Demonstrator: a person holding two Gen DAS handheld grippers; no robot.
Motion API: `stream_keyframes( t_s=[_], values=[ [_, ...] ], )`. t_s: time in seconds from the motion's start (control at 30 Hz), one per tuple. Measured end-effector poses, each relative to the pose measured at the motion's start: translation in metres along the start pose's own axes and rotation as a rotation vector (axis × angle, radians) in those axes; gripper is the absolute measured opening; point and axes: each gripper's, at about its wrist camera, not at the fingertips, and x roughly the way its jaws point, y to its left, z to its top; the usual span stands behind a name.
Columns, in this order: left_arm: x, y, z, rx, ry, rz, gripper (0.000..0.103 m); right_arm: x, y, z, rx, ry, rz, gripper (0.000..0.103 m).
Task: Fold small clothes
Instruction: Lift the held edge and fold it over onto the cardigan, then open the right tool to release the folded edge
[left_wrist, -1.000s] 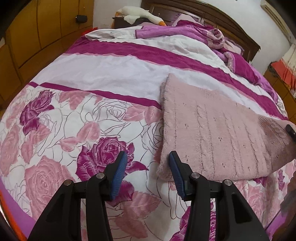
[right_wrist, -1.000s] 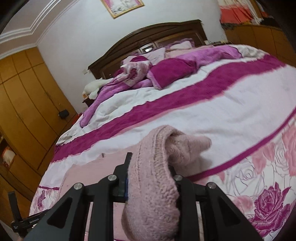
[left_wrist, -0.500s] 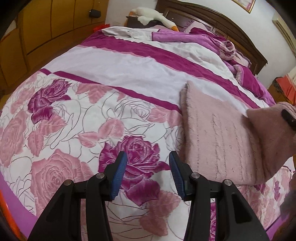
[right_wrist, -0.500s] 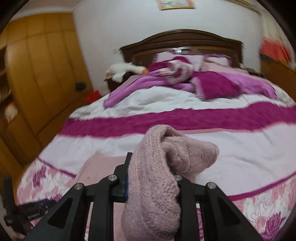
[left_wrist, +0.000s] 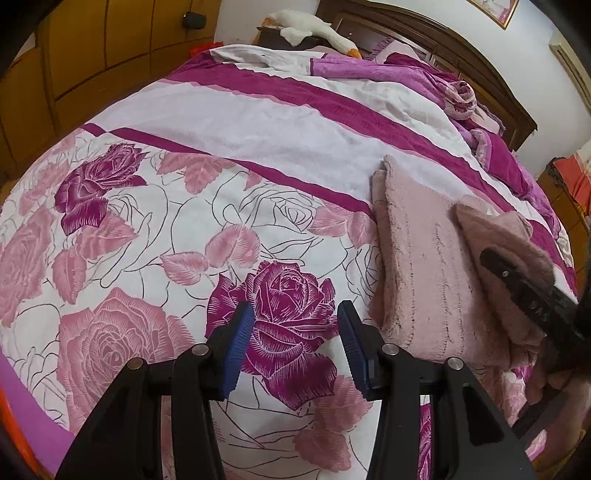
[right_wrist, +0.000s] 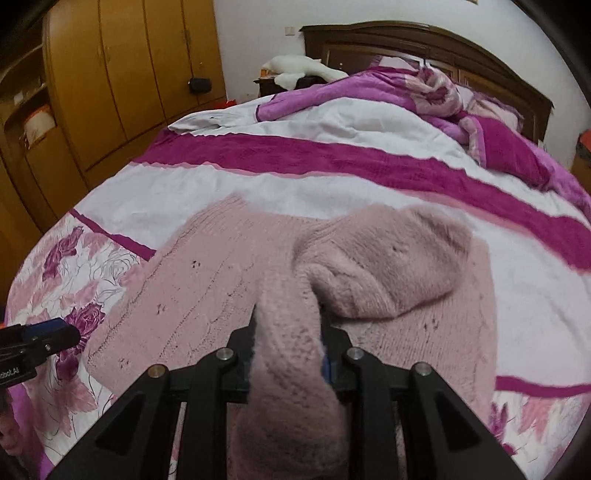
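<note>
The right tool (right_wrist: 290, 332) pinches the pink sweater (right_wrist: 207, 280); lay it flat, edges lined up. The left tool (left_wrist: 295, 345) is open, empty.

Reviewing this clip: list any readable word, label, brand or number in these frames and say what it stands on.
"...obot.AI", its start cut off by the frame edge: white print on the black body of the left claw, right wrist view.
White marks on the right claw's arm, left wrist view: too blurred to read.
Nothing else legible.
</note>
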Motion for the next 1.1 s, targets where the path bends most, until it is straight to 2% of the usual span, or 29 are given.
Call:
stream_keyframes(
  t_s=[0.17,0.23,0.33,0.4,0.47,0.53,0.63,0.77,0.9,0.97,1.1],
  values=[
    [0.000,0.002,-0.001,-0.002,-0.001,-0.002,0.025,-0.029,0.014,0.014,-0.056,-0.043,-0.024,0.024],
    [0.000,0.002,-0.001,-0.002,0.001,-0.003,0.025,-0.031,0.025,0.016,-0.067,-0.038,0.003,0.024],
    [0.000,0.002,-0.001,-0.001,-0.001,-0.003,0.025,-0.015,0.046,0.005,-0.131,-0.003,0.016,0.025],
    [-0.001,0.002,0.000,-0.004,-0.004,0.001,0.025,0.006,0.056,-0.007,-0.147,0.028,0.011,0.032],
    [-0.004,0.002,0.001,-0.010,-0.013,-0.002,0.025,0.010,0.055,-0.013,-0.100,-0.002,0.055,0.046],
    [-0.007,0.001,0.003,-0.013,-0.024,-0.007,0.025,0.002,0.052,-0.014,-0.073,-0.021,0.084,0.051],
    [-0.012,-0.005,0.006,0.002,-0.038,-0.020,0.025,-0.016,0.042,-0.014,-0.044,-0.031,0.115,0.052],
    [-0.017,-0.026,0.011,0.062,-0.044,-0.042,0.025,-0.053,0.015,-0.018,0.063,-0.103,0.212,0.062],
    [-0.014,-0.052,0.019,0.104,-0.018,-0.126,0.025,-0.075,-0.011,-0.021,0.152,-0.162,0.278,0.069],
    [-0.010,-0.065,0.024,0.122,-0.004,-0.159,0.025,-0.079,-0.023,-0.022,0.176,-0.182,0.248,0.070],
    [0.009,-0.095,0.038,0.165,0.026,-0.220,0.025,-0.070,-0.048,-0.028,0.205,-0.170,0.082,0.071]
  ],
)
